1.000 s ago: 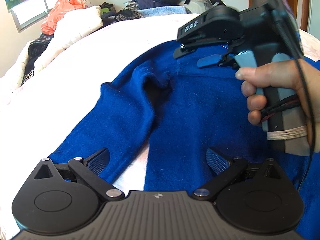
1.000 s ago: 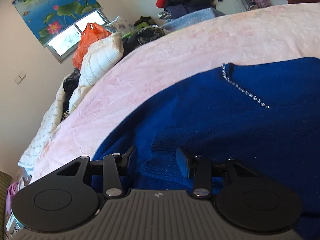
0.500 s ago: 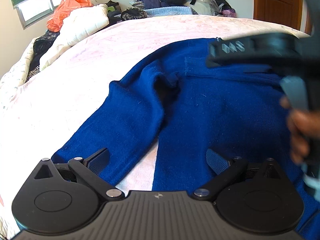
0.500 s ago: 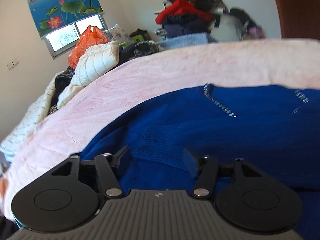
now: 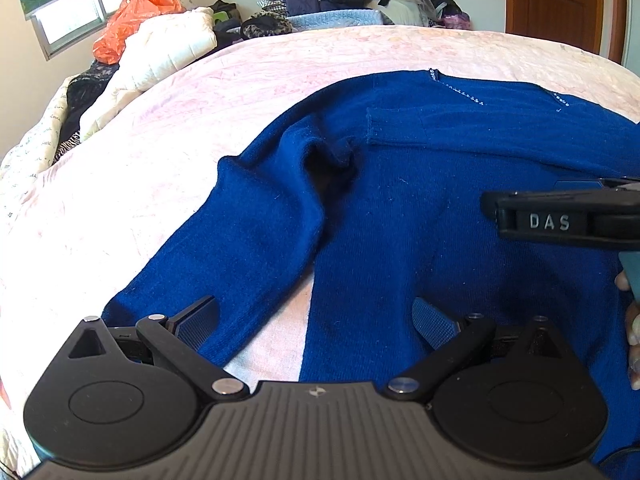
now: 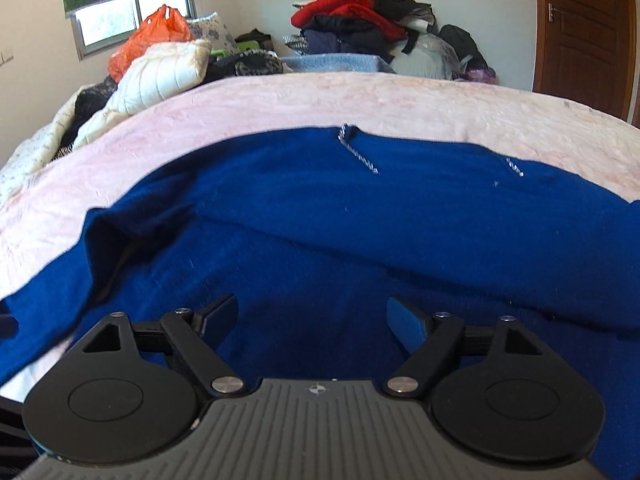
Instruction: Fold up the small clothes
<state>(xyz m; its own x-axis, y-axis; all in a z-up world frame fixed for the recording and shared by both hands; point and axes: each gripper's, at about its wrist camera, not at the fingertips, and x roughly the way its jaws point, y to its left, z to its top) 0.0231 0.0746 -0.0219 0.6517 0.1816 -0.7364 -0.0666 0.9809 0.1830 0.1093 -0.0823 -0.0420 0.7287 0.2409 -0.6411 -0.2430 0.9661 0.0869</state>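
A blue knit sweater [image 5: 400,208] lies spread on the pink bedcover [image 5: 200,92], neckline with small rhinestones at the far side. One sleeve [image 5: 224,248] runs toward me at the left; the other sleeve's cuff [image 5: 400,128] is folded across the chest. My left gripper [image 5: 316,316] is open and empty, low over the gap between the left sleeve and the body. My right gripper [image 6: 312,316] is open and empty above the sweater's [image 6: 400,220] body; its housing [image 5: 560,220] shows at the right of the left wrist view.
A white quilt [image 5: 160,52] and an orange plastic bag [image 5: 132,16] lie at the far left of the bed. A pile of clothes [image 6: 352,28] stands against the back wall. A wooden door [image 6: 584,28] is at the far right.
My right gripper let go of the folded sleeve cuff, opened wider and pulled back toward the near right. My left gripper stayed open over the near left sleeve.
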